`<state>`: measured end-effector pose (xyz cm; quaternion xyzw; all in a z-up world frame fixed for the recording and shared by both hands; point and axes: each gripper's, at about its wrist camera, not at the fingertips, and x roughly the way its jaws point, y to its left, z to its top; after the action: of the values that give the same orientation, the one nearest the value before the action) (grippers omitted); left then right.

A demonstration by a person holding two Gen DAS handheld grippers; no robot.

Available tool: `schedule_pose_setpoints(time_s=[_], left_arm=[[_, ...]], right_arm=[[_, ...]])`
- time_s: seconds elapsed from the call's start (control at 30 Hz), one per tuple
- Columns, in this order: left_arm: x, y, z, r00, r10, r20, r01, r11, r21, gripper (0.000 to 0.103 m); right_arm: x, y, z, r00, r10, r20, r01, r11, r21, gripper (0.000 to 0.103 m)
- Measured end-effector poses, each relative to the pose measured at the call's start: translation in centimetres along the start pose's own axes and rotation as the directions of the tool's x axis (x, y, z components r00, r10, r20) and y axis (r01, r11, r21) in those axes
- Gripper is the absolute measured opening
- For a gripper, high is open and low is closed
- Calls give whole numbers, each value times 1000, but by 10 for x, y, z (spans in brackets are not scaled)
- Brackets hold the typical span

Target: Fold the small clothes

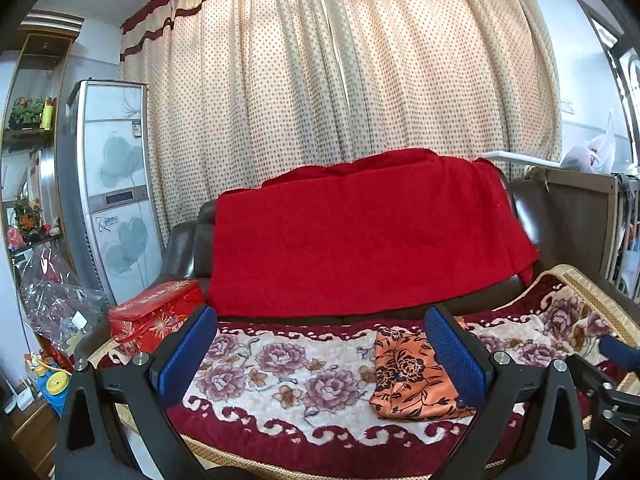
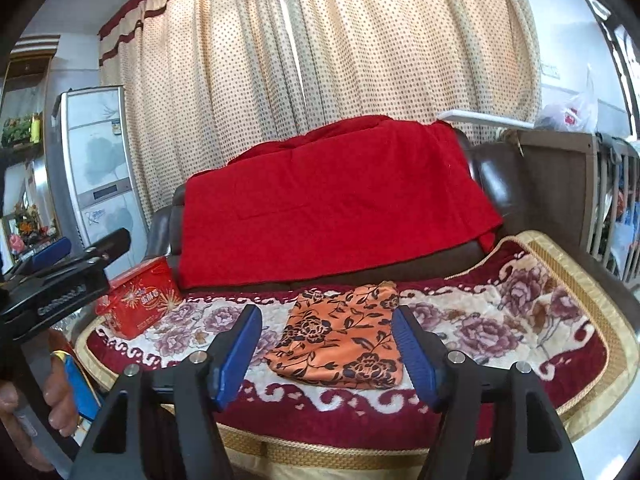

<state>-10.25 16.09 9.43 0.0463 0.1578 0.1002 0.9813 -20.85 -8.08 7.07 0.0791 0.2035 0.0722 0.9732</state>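
On plush floral blanket: folded orange flower-print cloth, roughly square.

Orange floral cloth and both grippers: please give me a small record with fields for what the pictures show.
garment: orange floral cloth, lying flat on the seat, looks already folded into a compact shape
surface: floral blanket covering the sofa seat
left gripper: open, holding nothing, above the blanket, the cloth beside its right finger
right gripper: open, holding nothing, pointed at the cloth
contact: neither gripper touches the cloth
backrest: red towel draped over it
beside cloth: red gift box at the seat's left end
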Motion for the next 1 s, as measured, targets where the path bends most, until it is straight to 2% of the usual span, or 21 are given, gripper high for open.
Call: schedule_pose_setpoints(time_s=[1.0], left_arm=[[-33,23,7,998,16,57,-15,1000,-27,103]], right_arm=[[-17,19,16,999,1,32,-1,1000,12,71]])
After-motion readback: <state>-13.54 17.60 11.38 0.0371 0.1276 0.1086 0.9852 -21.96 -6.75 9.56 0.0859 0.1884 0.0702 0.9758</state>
